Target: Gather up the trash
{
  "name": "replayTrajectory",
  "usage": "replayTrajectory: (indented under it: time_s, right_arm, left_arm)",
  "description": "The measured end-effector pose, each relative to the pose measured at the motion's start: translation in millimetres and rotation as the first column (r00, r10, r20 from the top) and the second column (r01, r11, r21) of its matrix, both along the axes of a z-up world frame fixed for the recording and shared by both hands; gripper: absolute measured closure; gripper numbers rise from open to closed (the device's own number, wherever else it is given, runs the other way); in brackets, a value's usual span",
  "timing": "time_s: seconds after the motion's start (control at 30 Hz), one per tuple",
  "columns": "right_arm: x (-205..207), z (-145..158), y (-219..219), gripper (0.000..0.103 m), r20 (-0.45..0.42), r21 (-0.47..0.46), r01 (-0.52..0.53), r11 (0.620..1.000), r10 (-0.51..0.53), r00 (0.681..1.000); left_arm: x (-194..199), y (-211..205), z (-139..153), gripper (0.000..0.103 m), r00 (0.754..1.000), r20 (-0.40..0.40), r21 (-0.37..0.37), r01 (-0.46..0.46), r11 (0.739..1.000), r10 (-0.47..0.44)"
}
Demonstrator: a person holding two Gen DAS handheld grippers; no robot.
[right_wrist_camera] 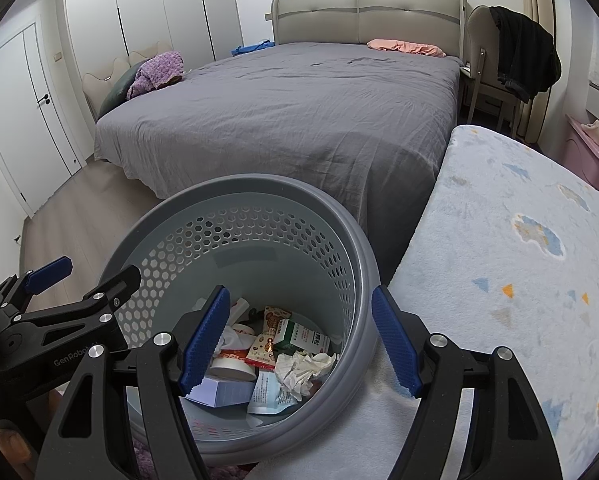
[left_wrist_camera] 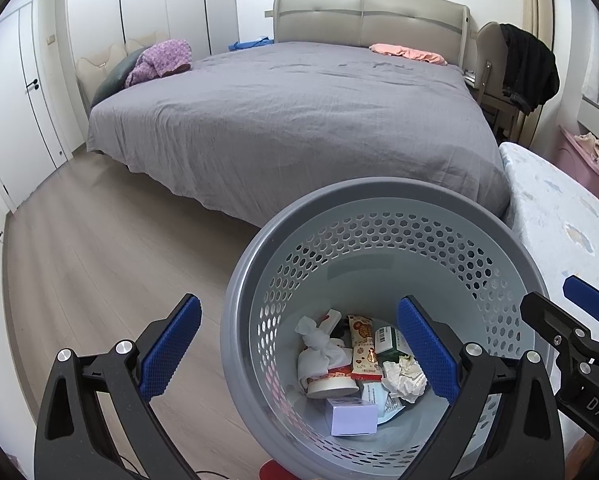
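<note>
A perforated bin (left_wrist_camera: pixel 379 216) is standing on the floor (left_wrist_camera: pixel 99 260) near the camera, with the bed (left_wrist_camera: pixel 299 120) lying behind it and a patterned mattress (right_wrist_camera: pixel 519 280) sitting just to its right. Crumpled paper (right_wrist_camera: pixel 303 372), cartons and a box (left_wrist_camera: pixel 353 416) are lying in the bin. A chair (left_wrist_camera: pixel 495 64) is standing far right.

Both wrist cameras look steeply down from close above the grey basket (left_wrist_camera: pixel 383 216); the left view sets it at five o'clock, the right view (right_wrist_camera: pixel 255 188) at six; both face the bed (left_wrist_camera: pixel 299 112) at twelve, sharing basket, bed and floor.
</note>
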State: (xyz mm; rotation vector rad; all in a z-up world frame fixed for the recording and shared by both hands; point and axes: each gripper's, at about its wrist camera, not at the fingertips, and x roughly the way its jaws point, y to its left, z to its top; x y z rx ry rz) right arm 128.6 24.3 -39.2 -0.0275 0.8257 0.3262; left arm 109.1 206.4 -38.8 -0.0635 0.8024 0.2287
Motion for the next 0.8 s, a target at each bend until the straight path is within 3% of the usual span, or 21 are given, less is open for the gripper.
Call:
replayTrajectory:
  time_s: [0.8]
  right_arm:
    - [-0.3, 1.3, -0.8, 0.033, 0.002, 0.002, -0.001, 1.0, 0.001, 1.0]
  left_arm:
    - [-0.5, -3.8, 2.6, 0.006, 1.0, 0.004, 0.025, 0.002, 1.0, -0.002]
